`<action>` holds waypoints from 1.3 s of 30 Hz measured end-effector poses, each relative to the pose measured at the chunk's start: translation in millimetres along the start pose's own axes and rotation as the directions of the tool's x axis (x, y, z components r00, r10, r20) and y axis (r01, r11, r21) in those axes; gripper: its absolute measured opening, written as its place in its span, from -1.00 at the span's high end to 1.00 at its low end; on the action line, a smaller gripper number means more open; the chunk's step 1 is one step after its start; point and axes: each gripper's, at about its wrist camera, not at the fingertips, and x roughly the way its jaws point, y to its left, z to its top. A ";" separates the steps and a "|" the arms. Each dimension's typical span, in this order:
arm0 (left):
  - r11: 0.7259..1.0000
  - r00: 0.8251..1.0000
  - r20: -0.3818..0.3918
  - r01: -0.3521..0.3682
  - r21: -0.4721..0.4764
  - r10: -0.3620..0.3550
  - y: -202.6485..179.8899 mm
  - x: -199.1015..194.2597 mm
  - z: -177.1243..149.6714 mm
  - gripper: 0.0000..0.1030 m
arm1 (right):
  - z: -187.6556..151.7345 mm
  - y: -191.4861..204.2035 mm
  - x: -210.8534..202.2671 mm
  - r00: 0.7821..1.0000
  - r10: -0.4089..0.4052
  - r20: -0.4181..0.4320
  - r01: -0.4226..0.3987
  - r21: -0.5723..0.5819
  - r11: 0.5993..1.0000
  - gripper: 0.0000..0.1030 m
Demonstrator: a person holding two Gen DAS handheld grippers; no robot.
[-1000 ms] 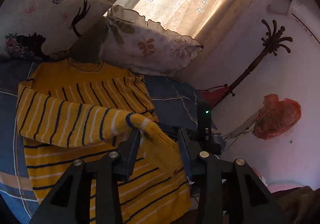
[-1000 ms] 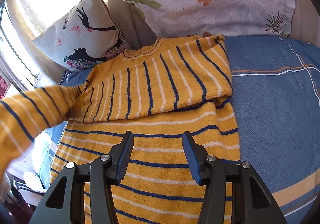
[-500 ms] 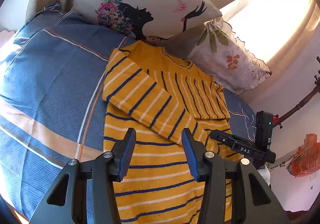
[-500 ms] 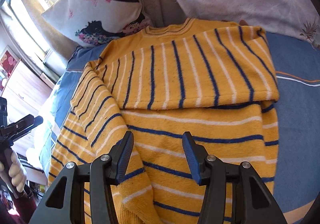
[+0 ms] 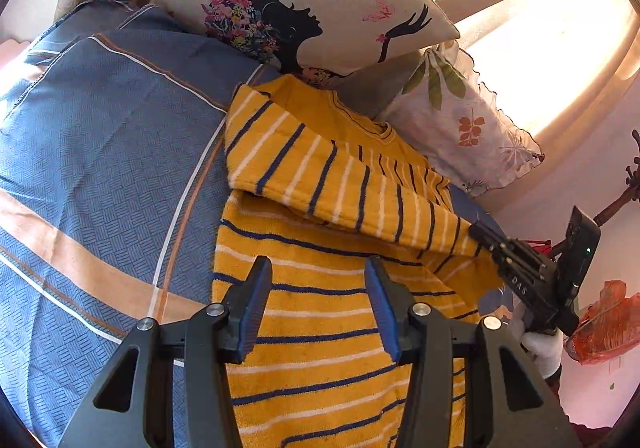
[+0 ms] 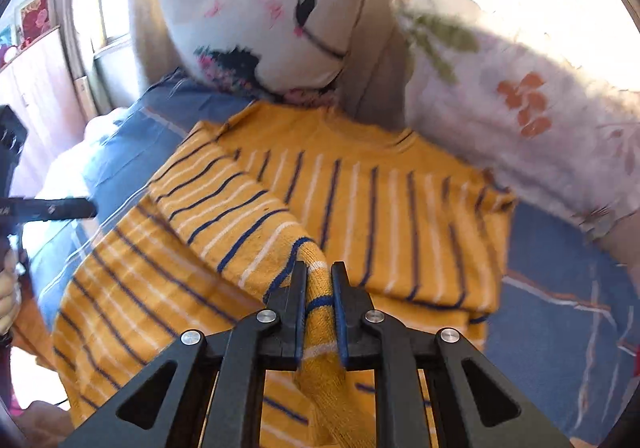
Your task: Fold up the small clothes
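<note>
A yellow sweater with navy and white stripes [image 5: 320, 288] lies flat on the blue bedspread [image 5: 100, 168], neck toward the pillows. Both sleeves are folded across the chest. My left gripper [image 5: 318, 268] is open and empty, hovering over the sweater's lower body. My right gripper [image 6: 319, 272] is shut on the cuff of the left sleeve [image 6: 316, 288], holding it over the sweater's middle [image 6: 360, 200]. In the left wrist view the right gripper [image 5: 520, 268] shows at the sweater's right edge, pinching that sleeve.
A cushion with a woman's silhouette [image 5: 300, 0] and a floral pillow [image 5: 460, 120] stand at the head of the bed. A curtain hangs behind them. An orange bag [image 5: 604, 324] hangs on the wall at right. The left gripper [image 6: 40, 208] shows at the left.
My left gripper let go of the sleeve cuff and drew back, open. My right gripper closed on that cuff and holds it across the sweater.
</note>
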 end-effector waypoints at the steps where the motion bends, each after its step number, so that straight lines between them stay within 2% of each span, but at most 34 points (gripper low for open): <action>1: 1.000 1.000 -0.001 -0.004 -0.001 0.004 1.0 0.7 -0.2 0.07 | -0.4 -6.4 2.0 0.991 -0.132 0.029 0.132 -0.010 0.991 0.59; 2: 1.000 1.000 -0.004 -0.008 -0.004 0.008 2.2 1.6 -0.4 0.06 | -2.2 -15.1 9.0 0.971 -0.237 0.022 0.238 -0.015 0.971 0.07; 3: 1.000 1.000 -0.007 -0.009 -0.008 0.009 3.4 2.4 -0.7 0.06 | -5.2 -25.4 16.4 0.965 -0.262 -0.006 0.262 -0.004 0.965 -0.37; 4: 1.000 1.000 -0.010 -0.009 -0.011 0.009 4.5 3.1 -0.9 0.06 | -9.0 -39.6 21.7 0.972 -0.232 -0.041 0.233 0.039 0.972 -0.39; 7: 1.000 1.000 -0.018 -0.017 -0.012 0.017 6.9 4.9 -2.3 0.05 | -22.1 -69.5 26.4 0.993 -0.064 -0.097 0.083 0.208 0.975 -0.39; 10: 1.000 1.000 -0.023 -0.014 -0.023 0.014 9.9 7.8 -2.6 0.05 | -33.1 -71.7 32.4 0.990 0.077 -0.118 -0.042 0.279 0.959 -0.39; 12: 1.000 1.000 -0.027 -0.010 -0.025 0.009 9.7 10.0 -3.4 0.05 | -38.7 -65.9 39.2 0.982 0.122 -0.144 -0.078 0.275 0.958 -0.39; 16: 1.000 0.999 -0.041 -0.005 -0.021 0.004 7.5 13.8 -6.5 0.04 | -50.4 -57.7 46.6 0.976 0.144 -0.166 -0.102 0.237 0.966 -0.39; 17: 1.000 0.999 -0.046 -0.006 -0.023 0.005 7.9 15.0 -6.7 0.04 | -52.5 -56.6 52.1 0.970 0.160 -0.181 -0.114 0.241 0.964 -0.35; 19: 1.000 0.999 -0.049 -0.007 -0.030 0.005 8.1 17.1 -6.8 0.04 | -52.9 -55.2 63.8 0.953 0.214 -0.215 -0.154 0.264 0.952 0.53; 20: 0.999 0.999 -0.049 -0.005 -0.033 0.003 7.9 17.6 -6.6 0.04 | -48.4 -54.6 67.3 0.946 0.236 -0.223 -0.172 0.273 0.946 0.72; 21: 0.999 0.999 -0.049 -0.003 -0.036 0.001 7.2 17.7 -6.5 0.04 | -40.5 -54.6 66.5 0.949 0.233 -0.212 -0.175 0.259 0.950 0.76; 23: 0.999 0.999 -0.042 0.005 -0.036 -0.006 4.0 16.9 -6.3 0.04 | -13.1 -55.4 56.1 0.971 0.182 -0.155 -0.150 0.203 0.968 0.81; 25: 0.999 0.999 -0.033 0.009 -0.033 -0.010 0.3 15.5 -6.3 0.04 | 15.1 -58.7 37.7 0.993 0.099 -0.056 -0.089 0.159 0.983 0.82; 26: 0.999 0.999 -0.029 0.012 -0.032 -0.013 -1.3 14.8 -6.7 0.04 | 27.3 -57.7 24.7 0.999 0.027 0.022 -0.030 0.125 0.992 0.82; 27: 0.999 0.999 -0.027 0.017 -0.032 -0.018 -2.6 14.4 -7.1 0.04 | 34.0 -54.8 13.1 0.995 -0.039 0.095 0.030 0.092 0.995 0.82; 28: 0.999 0.999 -0.027 0.020 -0.031 -0.021 -3.6 13.9 -8.1 0.04 | 36.5 -51.3 6.5 0.988 -0.082 0.133 0.075 0.060 0.995 0.82; 29: 0.999 0.999 -0.027 0.023 -0.030 -0.024 -4.0 13.8 -9.1 0.04 | 33.8 -49.1 4.7 0.986 -0.099 0.135 0.094 0.039 0.995 0.82; 30: 0.999 0.999 -0.028 0.026 -0.027 -0.027 -4.0 14.0 -9.9 0.04 | 25.9 -48.4 6.9 0.990 -0.084 0.109 0.080 0.035 0.996 0.82; 32: 0.999 0.999 -0.039 0.023 -0.024 -0.024 -1.7 15.9 -11.6 0.04 | -1.9 -47.9 17.4 1.000 -0.022 0.001 0.022 0.032 0.999 0.82; 33: 1.000 0.999 -0.046 0.018 -0.026 -0.019 0.4 17.7 -11.8 0.04 | -21.3 -47.4 23.6 0.997 0.019 -0.069 -0.017 0.029 0.999 0.82; 34: 1.000 0.998 -0.054 0.012 -0.028 -0.014 2.8 20.0 -11.4 0.04 | -40.6 -46.1 31.1 0.985 0.077 -0.153 -0.073 0.035 0.997 0.82; 35: 1.000 0.998 -0.061 0.005 -0.028 -0.007 4.8 22.6 -10.6 0.04 | -58.3 -45.7 37.6 0.962 0.139 -0.234 -0.128 0.061 0.990 0.82; 36: 1.000 0.998 -0.068 -0.002 -0.027 0.001 6.2 25.5 -9.3 0.04 | -72.8 -46.6 39.9 0.945 0.173 -0.278 -0.153 0.089 0.984 0.82; 37: 1.000 0.997 -0.073 -0.007 -0.028 0.005 6.9 28.5 -7.8 0.04 | -79.8 -48.8 39.8 0.938 0.184 -0.294 -0.157 0.112 0.981 0.82; 39: 0.999 0.997 -0.081 0.001 -0.034 -0.004 6.0 34.4 -5.1 0.04 | -78.1 -59.7 34.2 0.948 0.179 -0.263 -0.140 0.158 0.977 0.78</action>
